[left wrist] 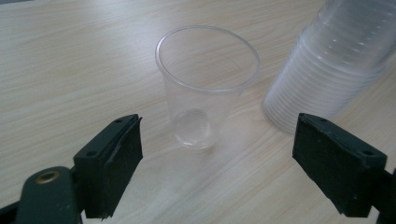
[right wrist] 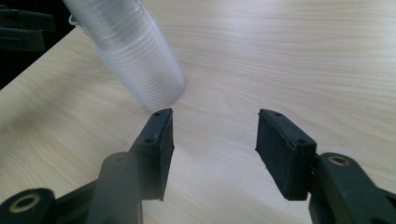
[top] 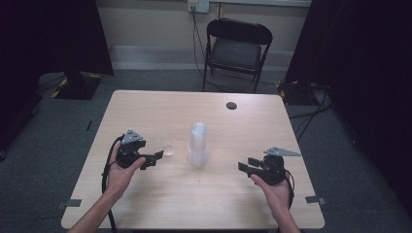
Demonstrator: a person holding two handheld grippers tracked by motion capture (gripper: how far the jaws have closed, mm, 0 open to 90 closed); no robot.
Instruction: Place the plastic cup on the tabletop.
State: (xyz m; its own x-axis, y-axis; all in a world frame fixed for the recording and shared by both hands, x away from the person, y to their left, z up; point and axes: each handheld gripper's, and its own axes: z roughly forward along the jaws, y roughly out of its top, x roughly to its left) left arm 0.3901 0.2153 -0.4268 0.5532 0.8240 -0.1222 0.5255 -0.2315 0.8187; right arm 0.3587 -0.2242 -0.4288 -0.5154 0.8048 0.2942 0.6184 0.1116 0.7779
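High view: the left gripper point(top: 154, 159) sits with its jaws spread wide and nothing in them, the single clear cup point(top: 168, 150) just beyond its tips and the stack of cups point(top: 198, 145) farther on; the right gripper point(top: 246, 168) points at that stack from the other side, well apart. Left gripper view: the cup point(left wrist: 205, 84) stands upright on the table point(left wrist: 60, 70) ahead of and between the jaws, untouched, with the stack point(left wrist: 336, 60) just beside it toward the right jaw. Right gripper view: jaws spread and empty, the stack point(right wrist: 135, 51) ahead, toward the left jaw.

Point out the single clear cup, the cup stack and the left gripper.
single clear cup point(left wrist: 205, 88), left gripper view, side wall
cup stack point(top: 198, 145), high view, mid-height
left gripper point(top: 154, 159), high view, between fingertips
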